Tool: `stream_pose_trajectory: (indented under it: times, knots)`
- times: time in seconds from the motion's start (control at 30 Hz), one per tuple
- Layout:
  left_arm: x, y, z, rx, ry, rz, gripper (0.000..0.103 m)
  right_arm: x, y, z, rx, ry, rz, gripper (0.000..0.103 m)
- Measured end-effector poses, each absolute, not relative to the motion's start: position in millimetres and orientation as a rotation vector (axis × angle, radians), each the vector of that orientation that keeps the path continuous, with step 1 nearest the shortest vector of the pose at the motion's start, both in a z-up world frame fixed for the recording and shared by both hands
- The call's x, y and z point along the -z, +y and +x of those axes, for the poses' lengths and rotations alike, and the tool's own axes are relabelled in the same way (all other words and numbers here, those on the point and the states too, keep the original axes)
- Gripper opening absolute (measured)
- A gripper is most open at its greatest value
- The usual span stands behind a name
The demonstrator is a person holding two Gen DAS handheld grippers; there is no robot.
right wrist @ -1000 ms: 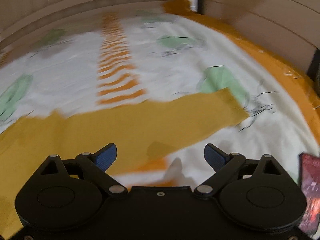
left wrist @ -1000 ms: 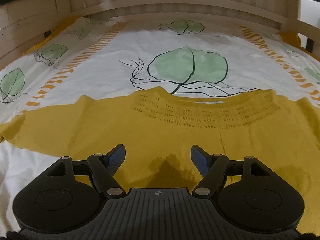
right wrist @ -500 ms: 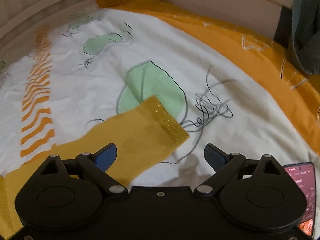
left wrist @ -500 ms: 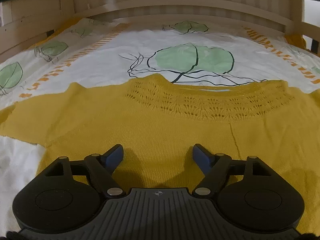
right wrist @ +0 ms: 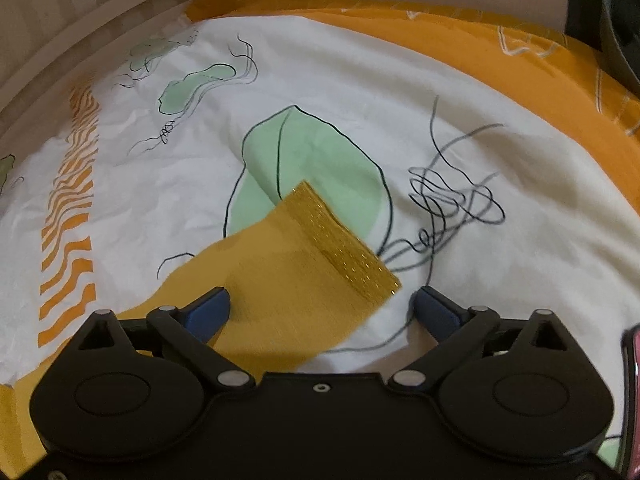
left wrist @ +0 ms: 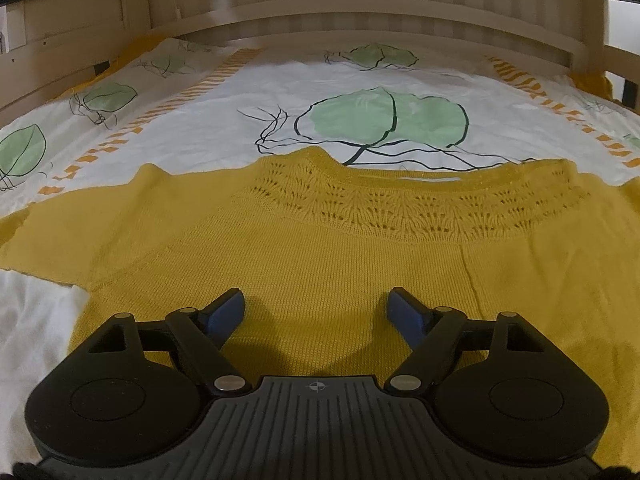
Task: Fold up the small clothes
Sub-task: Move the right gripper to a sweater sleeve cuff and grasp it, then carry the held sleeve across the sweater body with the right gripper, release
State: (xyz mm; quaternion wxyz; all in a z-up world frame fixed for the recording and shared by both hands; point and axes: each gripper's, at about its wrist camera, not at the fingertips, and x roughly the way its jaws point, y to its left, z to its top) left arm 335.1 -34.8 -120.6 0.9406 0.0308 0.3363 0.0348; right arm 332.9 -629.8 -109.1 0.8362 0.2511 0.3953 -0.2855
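Note:
A mustard-yellow knit sweater [left wrist: 320,256] lies flat on the bed, its lace-patterned neckline [left wrist: 400,200] facing away from me. My left gripper [left wrist: 316,312] is open, low over the sweater's body below the neckline. In the right wrist view one sleeve [right wrist: 288,280] stretches out to a ribbed cuff [right wrist: 344,240]. My right gripper [right wrist: 320,310] is open, with the sleeve end lying between its blue fingertips [right wrist: 208,312]; the cuff sits just ahead of them.
The bed sheet [left wrist: 240,128] is white with green leaf prints and orange stripes. A wooden bed rail [left wrist: 360,12] runs along the far side. An orange blanket edge [right wrist: 500,64] borders the sheet on the right. A phone [right wrist: 632,400] lies at the right edge.
My right gripper has swung right along the sleeve and moved in on its cuff end. My left gripper has moved forward over the sweater's body toward the neckline. Both stay open.

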Motion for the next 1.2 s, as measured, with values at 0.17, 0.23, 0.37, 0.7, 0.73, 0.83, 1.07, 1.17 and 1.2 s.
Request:
stream_pose_trajectory:
  times: [0.17, 0.23, 0.37, 0.7, 0.73, 0.83, 1.07, 1.17, 1.2]
  knots:
    - [121, -34, 336, -0.07, 0.686, 0.061, 0.08, 99, -628, 335, 0.633, 0.831, 0.46, 0.031]
    - [121, -34, 335, -0.07, 0.686, 0.061, 0.08, 93, -631, 329, 0.589, 0.818, 0.461, 0.017]
    - [121, -34, 335, -0.07, 0.686, 0.062, 0.08, 73, -639, 311, 0.575, 0.76, 0.469, 0.016]
    - [121, -33, 338, -0.069, 0.696, 0.06, 0.08, 34, -636, 295, 0.623, 0.726, 0.436, 0.015]
    - [120, -33, 338, -0.067, 0.7, 0.058, 0.08, 26, -630, 296, 0.61, 0.714, 0.429, 0.015]
    - [115, -29, 341, -0.049, 0.73, 0.053, 0.079, 1, -609, 300, 0.557, 0.685, 0.416, 0.015]
    - [85, -8, 324, -0.026, 0.797, 0.071, 0.072, -50, -533, 322, 0.406, 0.649, 0.357, 0.016]
    - [71, 14, 313, -0.014, 0.807, 0.055, 0.072, -64, -490, 330, 0.326, 0.642, 0.335, 0.016]
    - [68, 25, 309, -0.015, 0.818, 0.056, 0.072, -68, -473, 334, 0.296, 0.64, 0.331, 0.016]
